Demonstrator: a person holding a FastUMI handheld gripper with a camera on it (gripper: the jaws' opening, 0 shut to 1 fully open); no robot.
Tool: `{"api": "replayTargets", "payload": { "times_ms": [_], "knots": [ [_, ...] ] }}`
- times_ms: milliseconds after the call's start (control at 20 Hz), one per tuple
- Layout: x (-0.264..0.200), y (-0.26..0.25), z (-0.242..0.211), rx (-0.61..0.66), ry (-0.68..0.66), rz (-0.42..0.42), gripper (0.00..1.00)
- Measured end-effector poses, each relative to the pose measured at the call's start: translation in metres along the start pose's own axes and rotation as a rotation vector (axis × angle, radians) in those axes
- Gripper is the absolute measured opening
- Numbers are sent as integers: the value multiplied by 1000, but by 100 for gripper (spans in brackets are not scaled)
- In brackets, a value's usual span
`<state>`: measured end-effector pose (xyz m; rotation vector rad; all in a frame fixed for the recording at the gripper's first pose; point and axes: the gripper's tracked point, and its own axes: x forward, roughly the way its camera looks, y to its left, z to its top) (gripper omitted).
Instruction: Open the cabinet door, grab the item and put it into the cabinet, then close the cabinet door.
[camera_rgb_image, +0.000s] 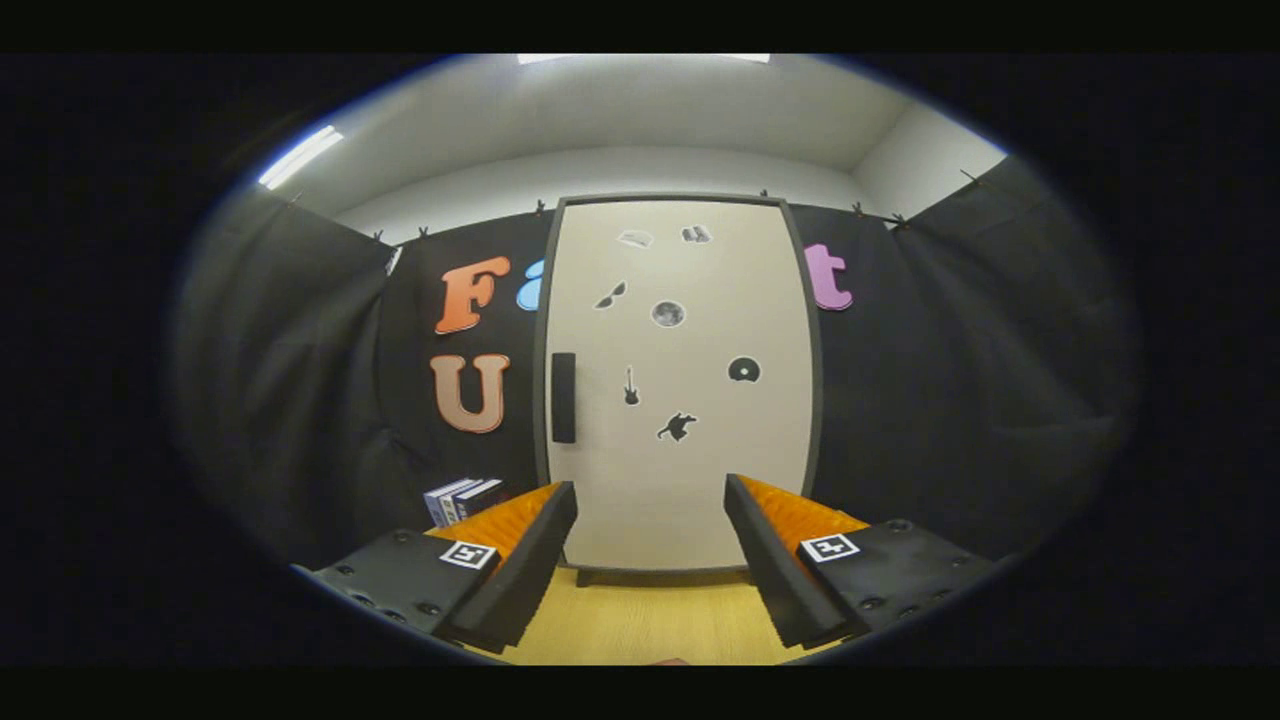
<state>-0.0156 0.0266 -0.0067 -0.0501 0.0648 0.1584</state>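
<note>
At the lower left of the frame, just beyond my left finger, a small stack of books with pale and dark spines (462, 497) stands on the light wooden worktop (640, 620) against the booth's dark cloth. I take it for the item to be stowed, though I cannot be sure. Moving right, the tall cream cabinet door with its dark grey frame (690, 470) fills the centre of the frame, closed flush, its black vertical bar handle (563, 397) on the left edge, and small black stickers are scattered over the panel. My tongs (650, 560) sit at the lower centre, released and spread wide with nothing between them, pointing straight at the door's lower half from some way back.

With the door shut, the books outside and the tongs empty, I read this as fitting the opening stage: the door needs to come open before anything goes in. That calls for swinging left and up to the handle, lining the fingers either side of the bar, clenching on it and pulling along the door's arc, which probably hinges on the right.
</note>
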Motion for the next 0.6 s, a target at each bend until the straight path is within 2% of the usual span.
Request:
{"api": "replayTargets", "payload": {
  "times_ms": [150, 600],
  "knots": [
    [-10, -14, -4, -1, 3, -21, 95],
    [4, -28, -7, 18, 11, -56, 95]
  ]
}}
